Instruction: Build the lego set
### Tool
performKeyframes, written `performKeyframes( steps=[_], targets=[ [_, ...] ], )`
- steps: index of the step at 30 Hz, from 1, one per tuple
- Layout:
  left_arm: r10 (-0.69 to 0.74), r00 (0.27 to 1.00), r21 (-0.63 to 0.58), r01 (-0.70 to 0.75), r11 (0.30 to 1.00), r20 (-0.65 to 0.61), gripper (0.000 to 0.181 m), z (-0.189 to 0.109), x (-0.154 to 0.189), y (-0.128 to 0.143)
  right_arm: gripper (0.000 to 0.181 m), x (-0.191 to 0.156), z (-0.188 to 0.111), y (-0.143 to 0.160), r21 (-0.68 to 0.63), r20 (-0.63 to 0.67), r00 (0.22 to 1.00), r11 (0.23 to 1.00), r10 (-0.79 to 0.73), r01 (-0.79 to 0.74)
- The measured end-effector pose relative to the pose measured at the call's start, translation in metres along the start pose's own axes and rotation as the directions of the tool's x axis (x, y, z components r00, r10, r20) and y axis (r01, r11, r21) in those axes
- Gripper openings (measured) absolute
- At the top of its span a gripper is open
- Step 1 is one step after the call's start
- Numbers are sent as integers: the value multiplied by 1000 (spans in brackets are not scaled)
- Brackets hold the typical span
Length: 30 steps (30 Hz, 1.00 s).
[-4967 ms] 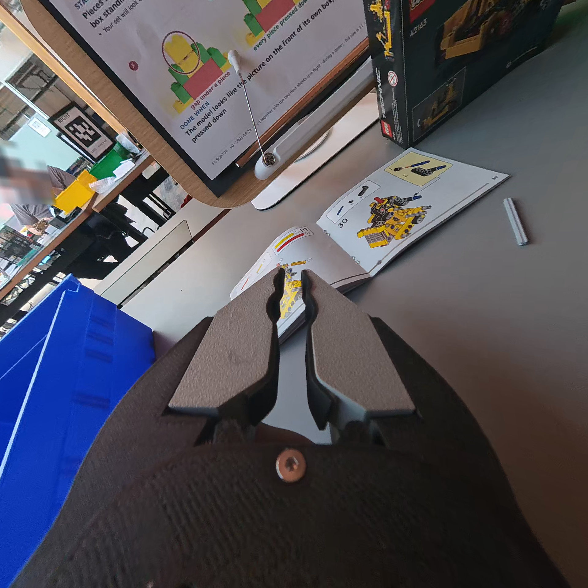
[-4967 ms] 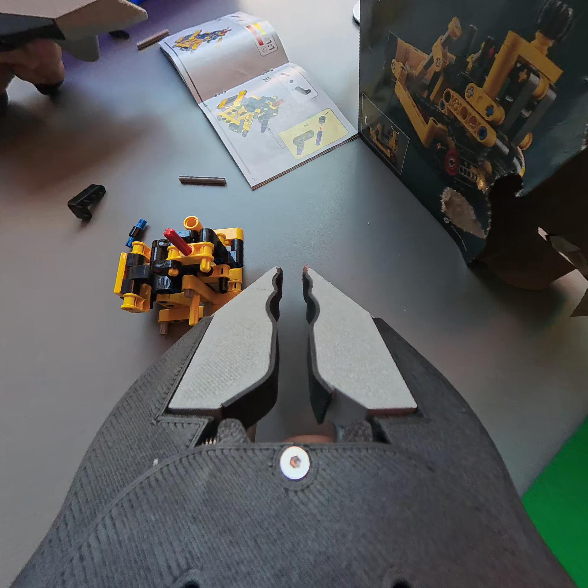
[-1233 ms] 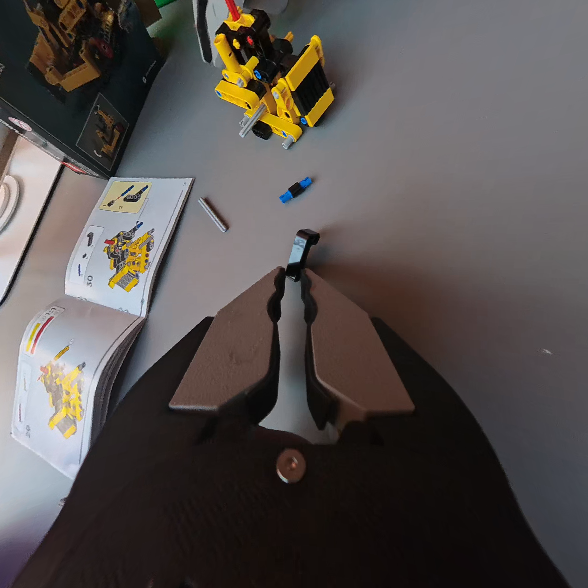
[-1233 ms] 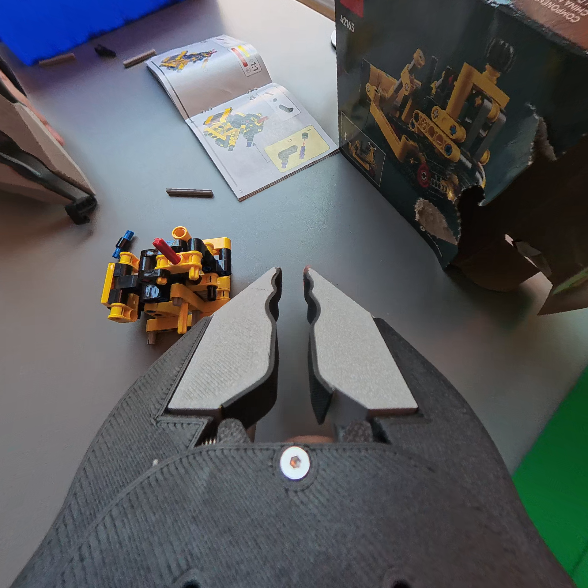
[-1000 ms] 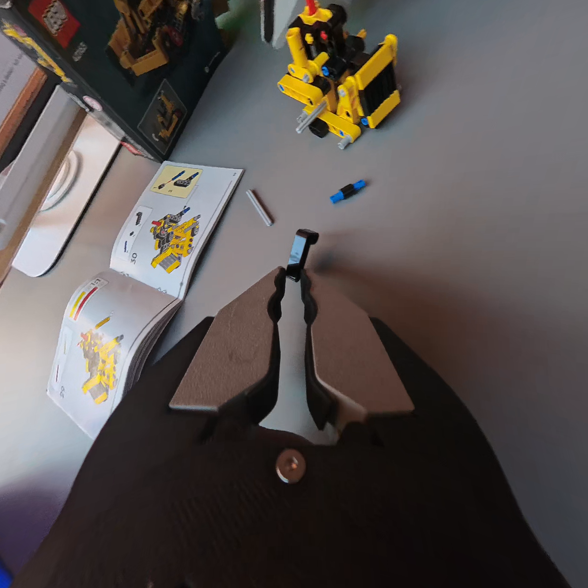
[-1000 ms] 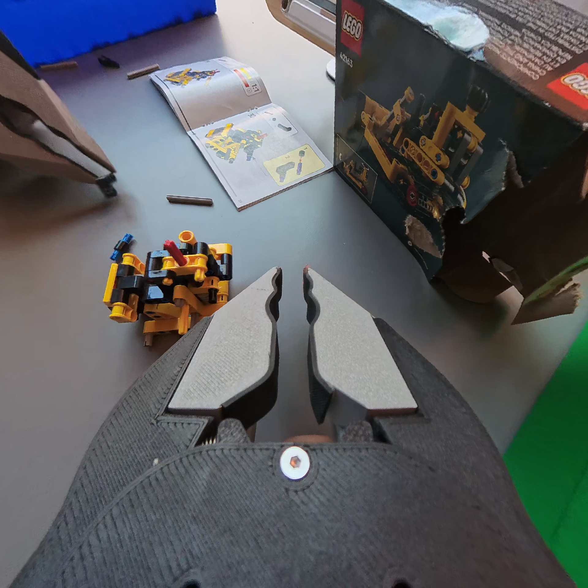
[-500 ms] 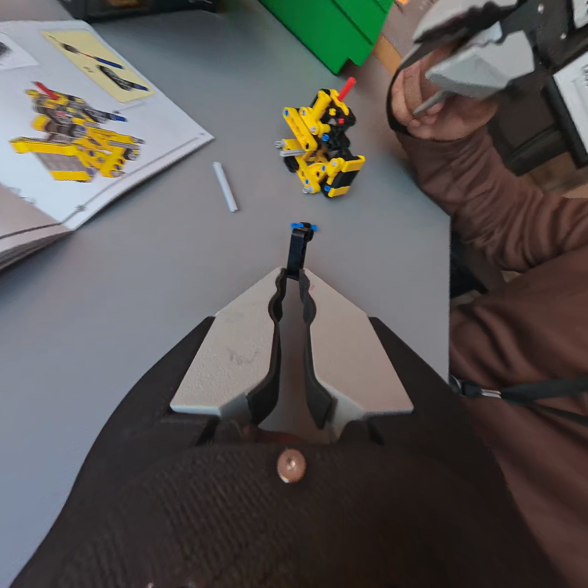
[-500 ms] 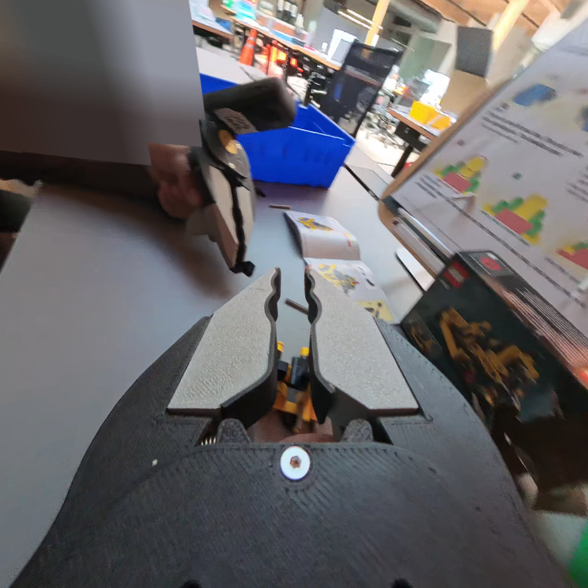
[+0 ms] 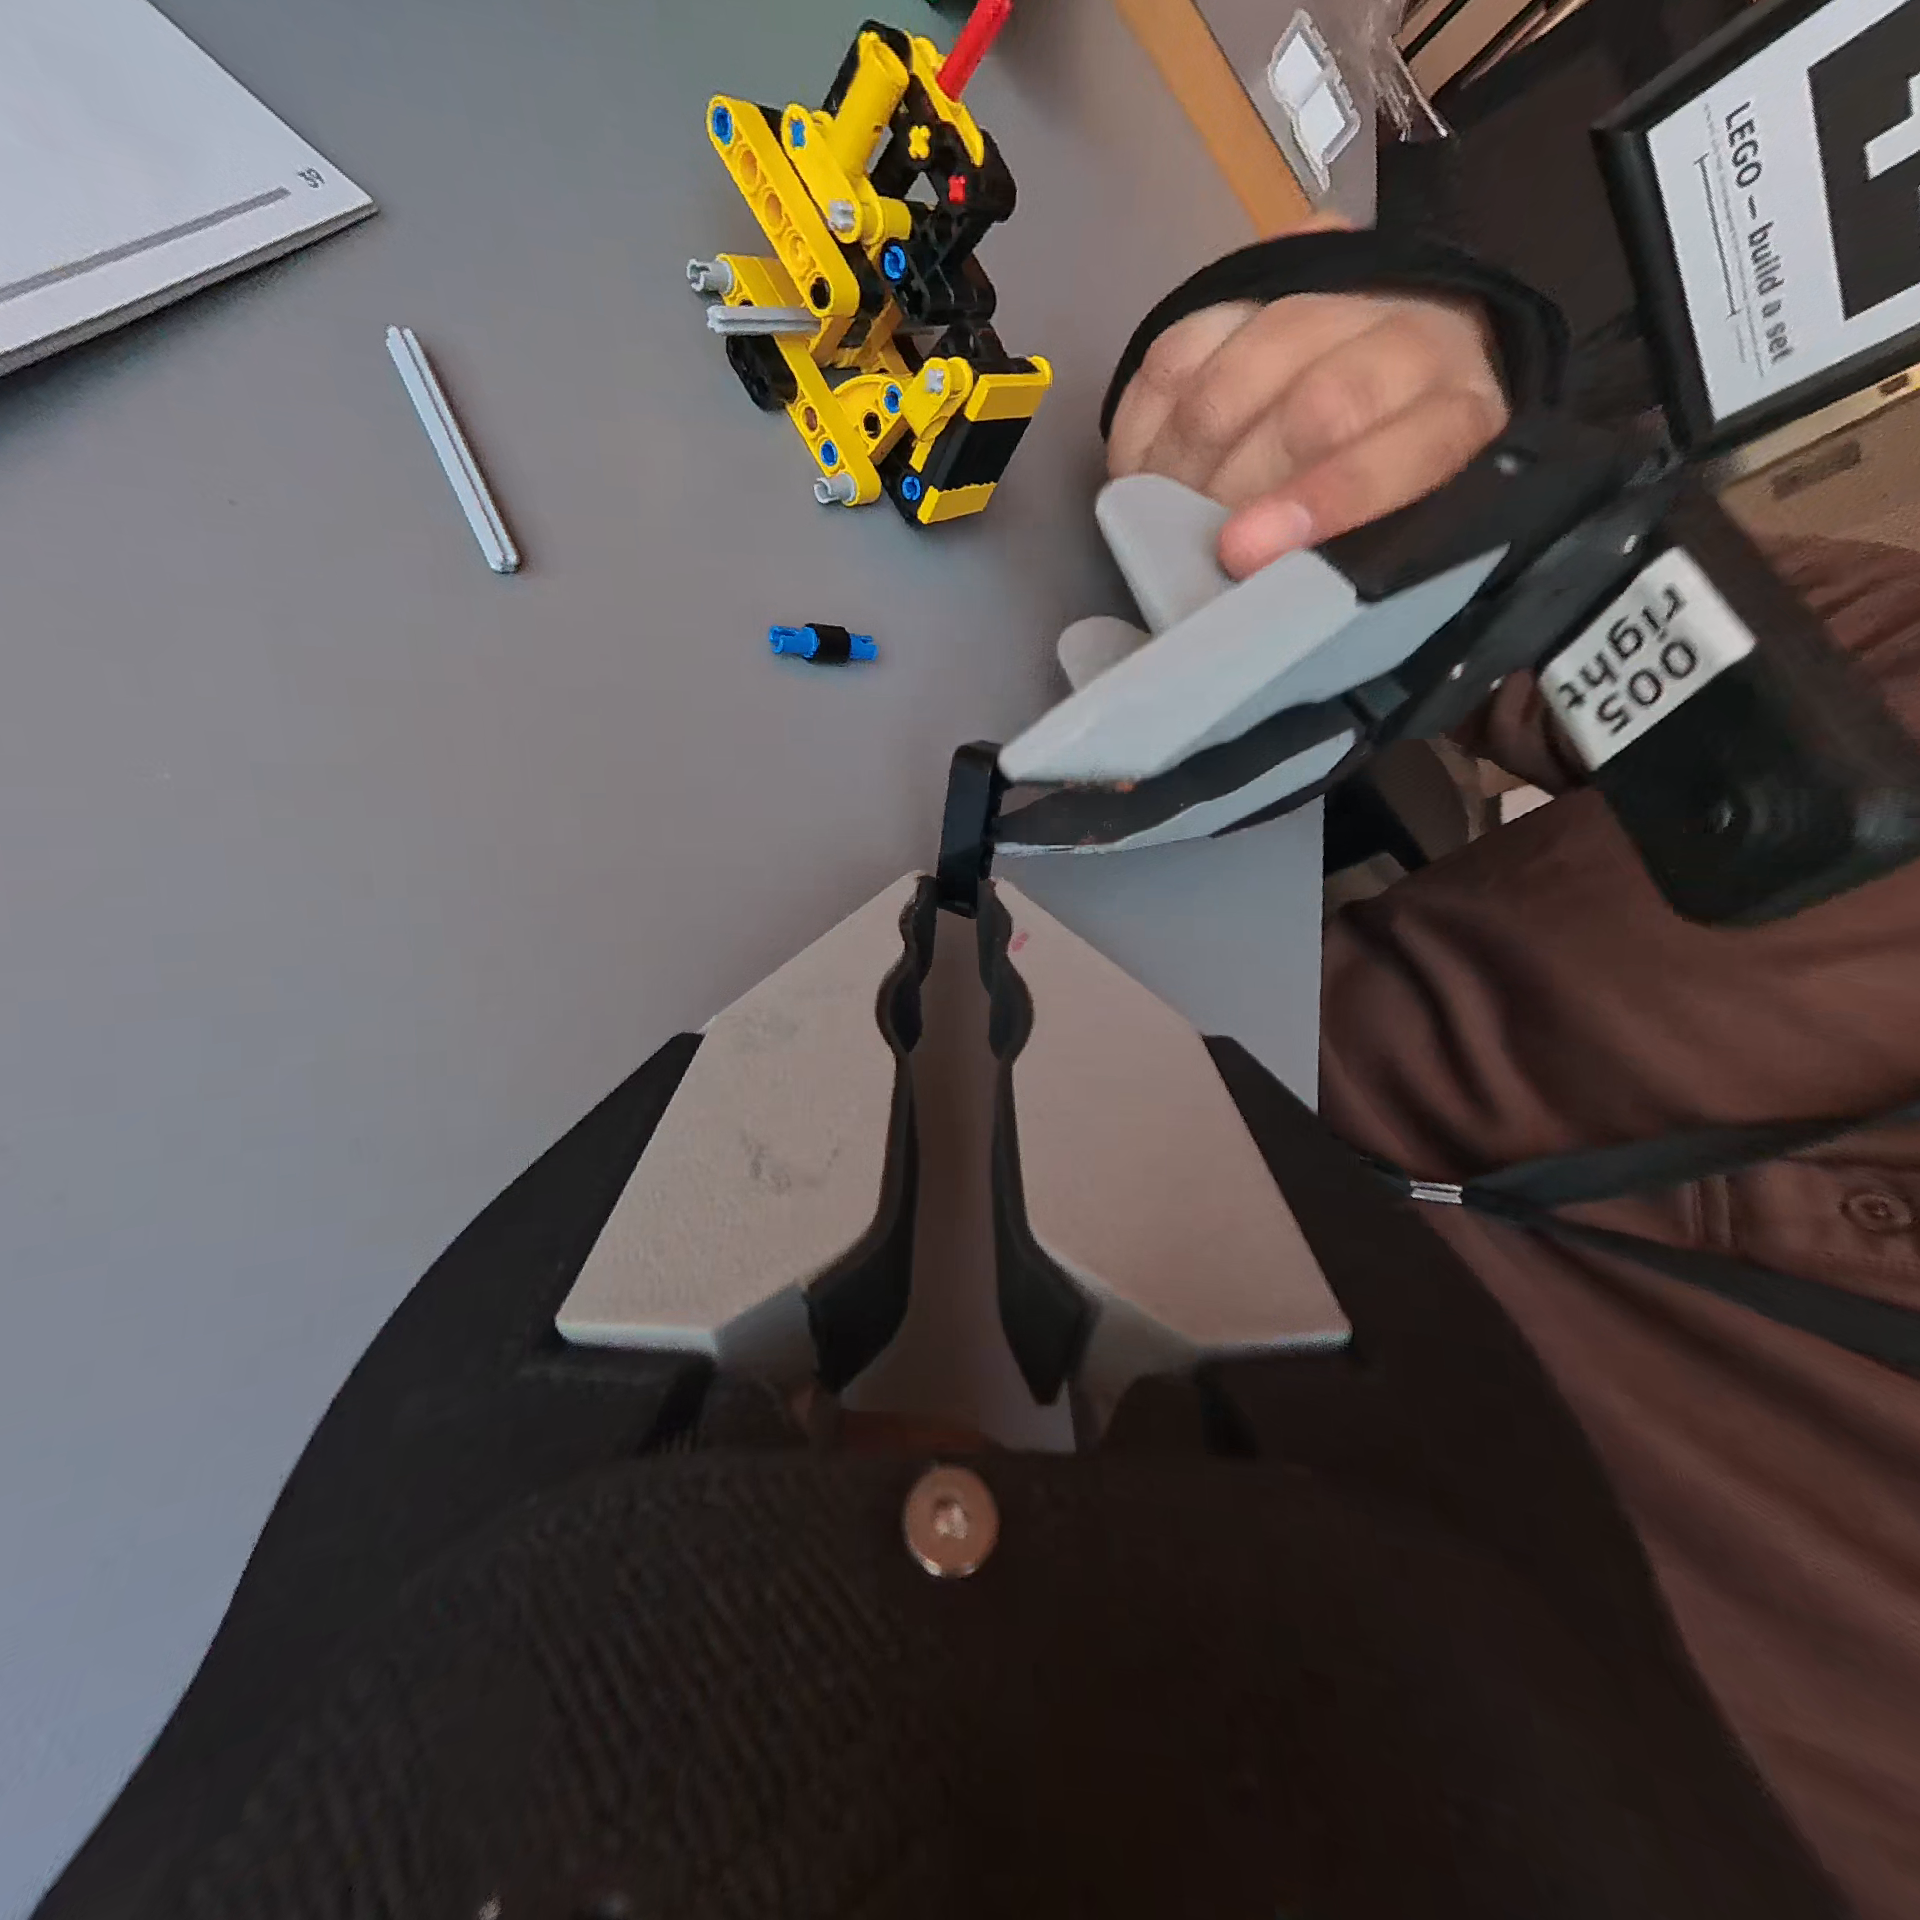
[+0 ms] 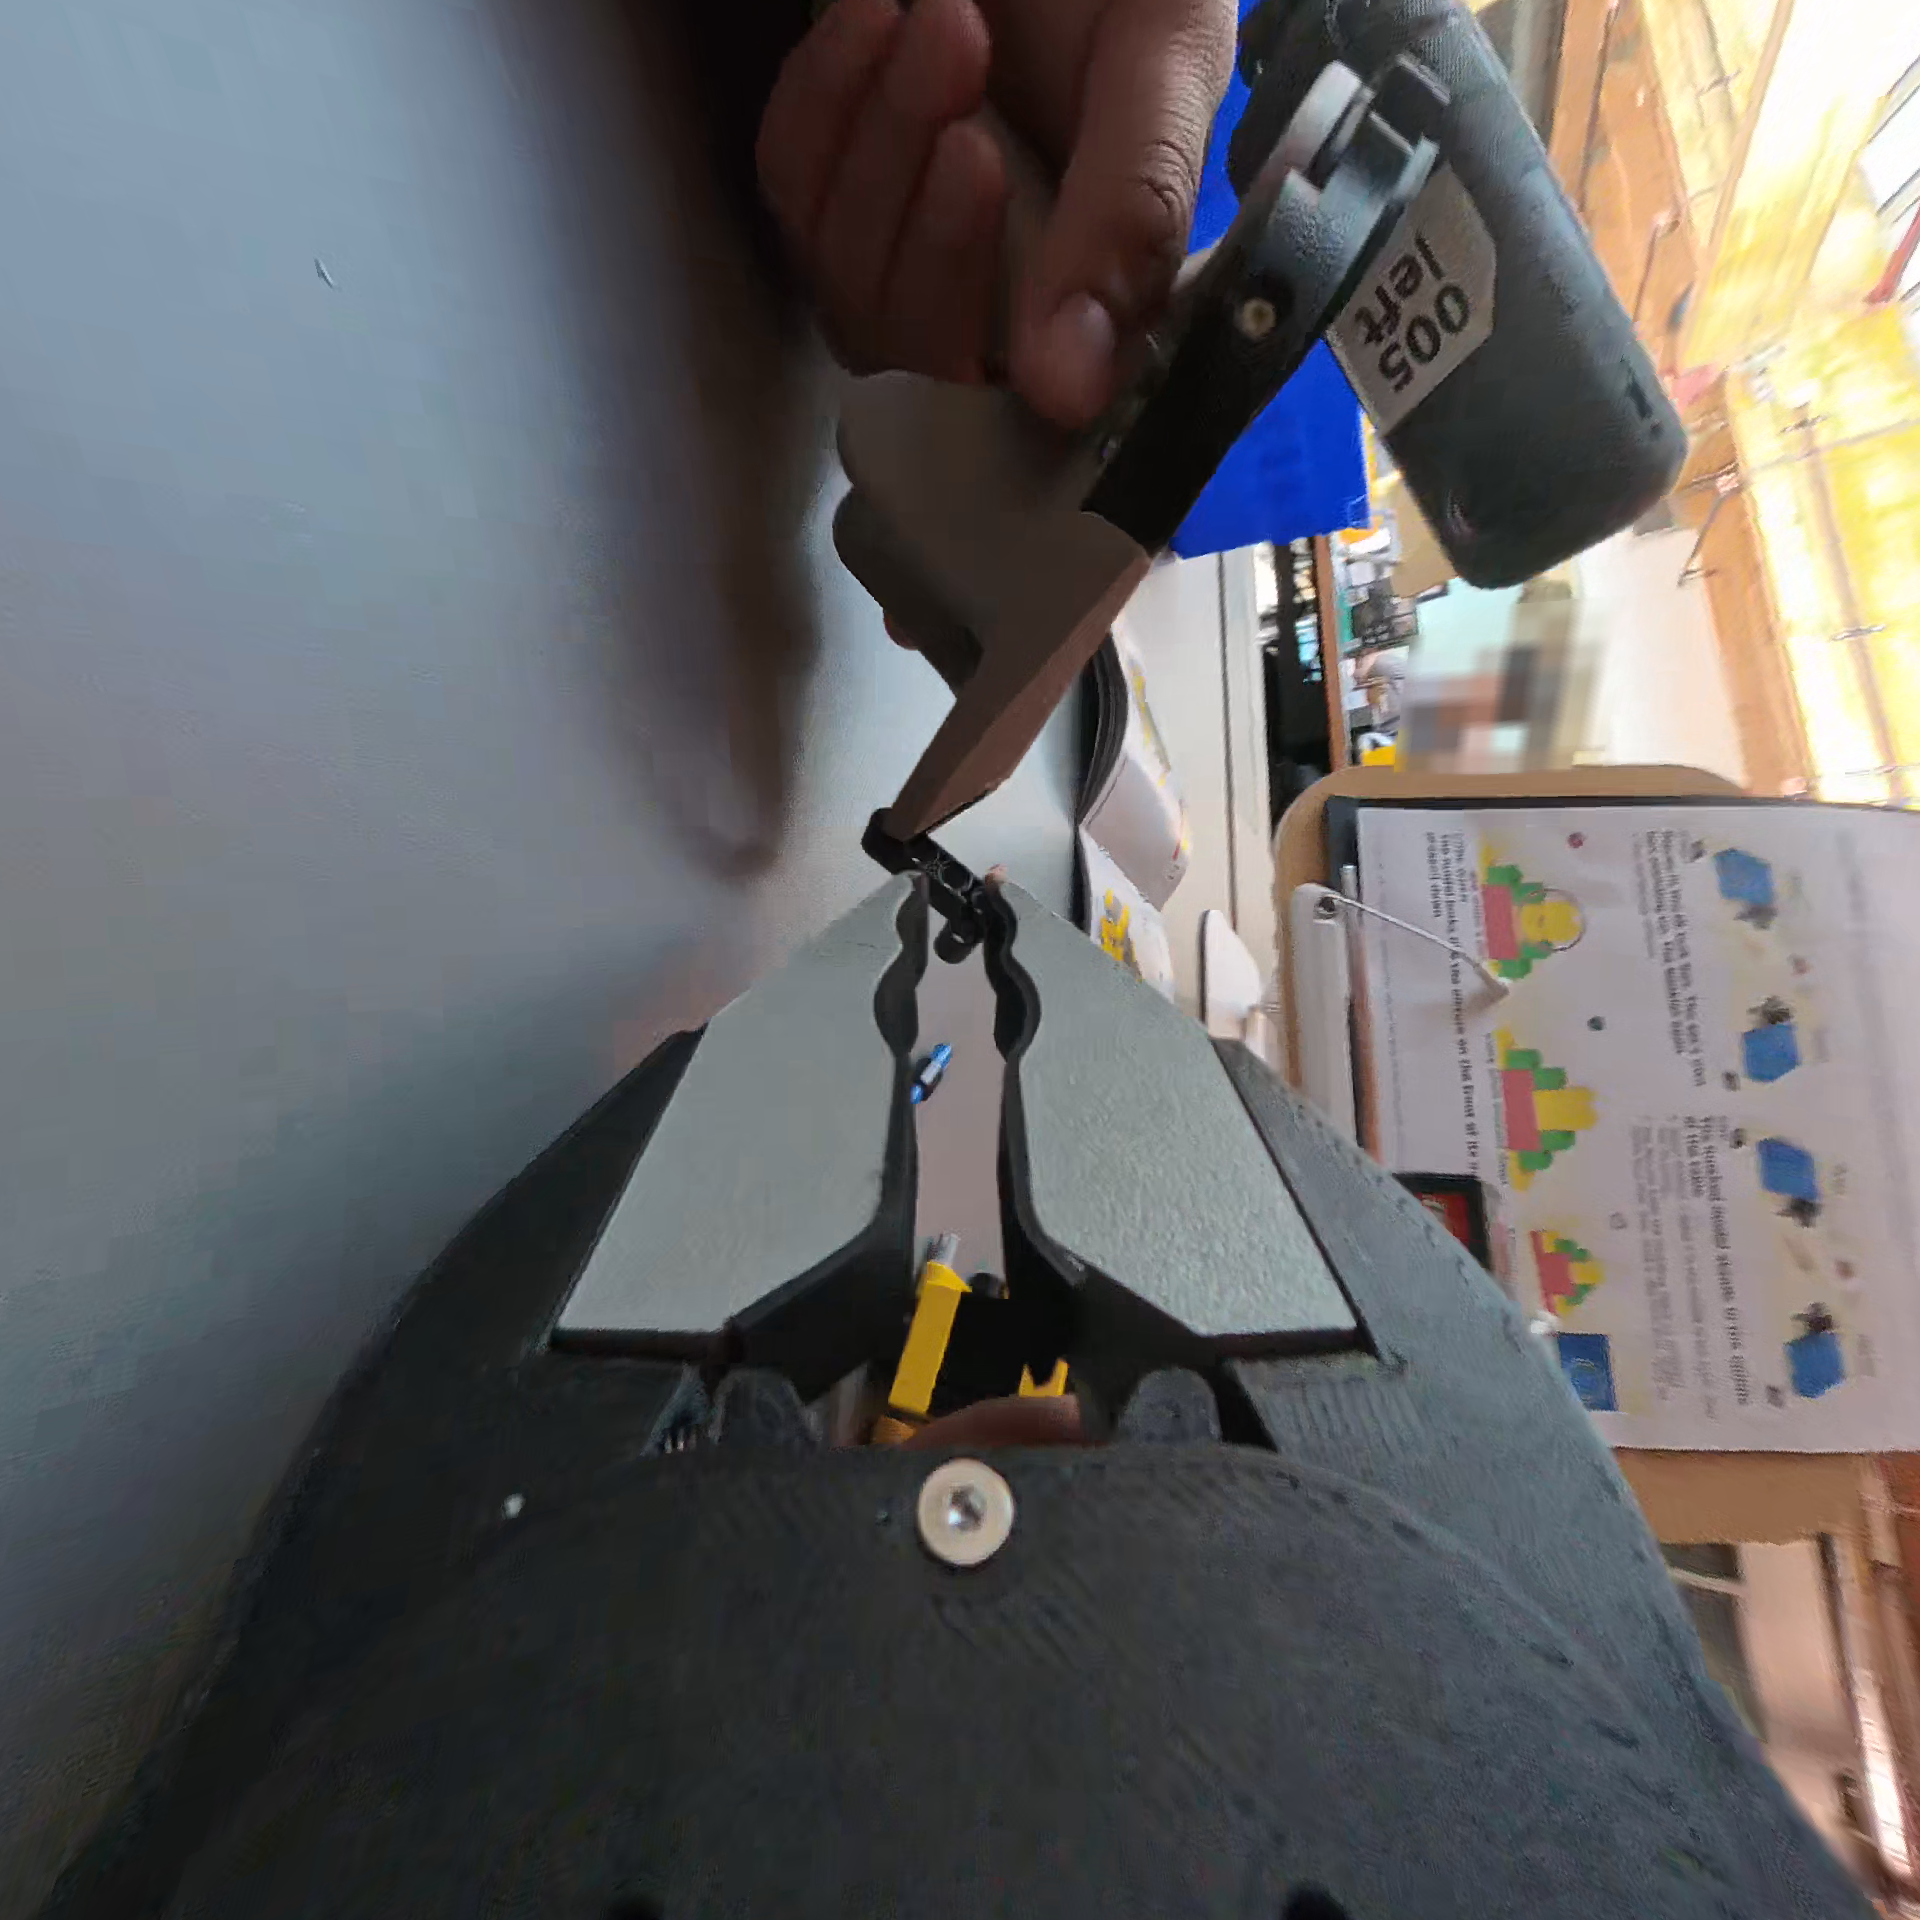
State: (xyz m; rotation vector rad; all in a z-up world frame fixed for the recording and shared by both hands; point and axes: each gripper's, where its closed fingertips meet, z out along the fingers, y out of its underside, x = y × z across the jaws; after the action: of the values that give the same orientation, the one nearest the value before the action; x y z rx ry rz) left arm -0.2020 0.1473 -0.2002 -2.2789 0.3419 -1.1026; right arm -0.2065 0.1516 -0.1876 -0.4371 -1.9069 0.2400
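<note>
Black and small, the angled connector piece point(image 9: 964, 831) is pinched at its lower end between the tips of my left claw point(image 9: 956, 902), whose jaws are nearly shut on it. My right claw point(image 10: 951, 902) meets it from the side; in its own view the jaws stand a narrow gap apart with the piece's other end lying between the tips, and I cannot tell whether they already press on it. Both claws hang above the grey bench point(image 9: 260, 831).

I judge this step to be a handover or a regrip of the piece, ahead of fitting it to the half-built yellow and black model point(image 9: 873, 291), which sits on the bench well beyond the claws. A blue and black pin point(image 9: 823, 643) lies loose between the model and my claws, and a grey axle point(image 9: 452, 447) lies further left, near the corner of the booklet point(image 9: 156, 187).

Next I would need one claw to grip firmly before the other lets go, or the piece may drop.

Room is tight on the right: the bench edge point(image 9: 1322, 935) runs just beside the claws, with a brown sleeve point(image 9: 1610, 1091) past it. To the left the bench lies open
</note>
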Motion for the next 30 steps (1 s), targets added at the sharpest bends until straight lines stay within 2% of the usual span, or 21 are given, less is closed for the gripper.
performKeyframes(
  steps=[3,9,13,26,30],
  targets=[
    [-31,999,8,31,999,-11,5,-1,-1,-1,5,2,3,1,-34,-64,994,996,-90,88],
    [-49,998,25,50,998,-34,5,-2,0,-4,6,7,1,4,-31,-99,989,993,-114,111],
    [-72,996,30,74,997,-56,5,-3,1,-5,15,13,0,3,-35,-159,974,987,-161,157],
    [-101,989,47,107,993,-109,5,-6,4,-8,12,14,-4,1,-48,-269,902,940,-338,338],
    [-106,986,45,113,993,-130,5,-6,7,-8,14,15,-3,0,-46,-273,904,943,-329,330]
  ],
)
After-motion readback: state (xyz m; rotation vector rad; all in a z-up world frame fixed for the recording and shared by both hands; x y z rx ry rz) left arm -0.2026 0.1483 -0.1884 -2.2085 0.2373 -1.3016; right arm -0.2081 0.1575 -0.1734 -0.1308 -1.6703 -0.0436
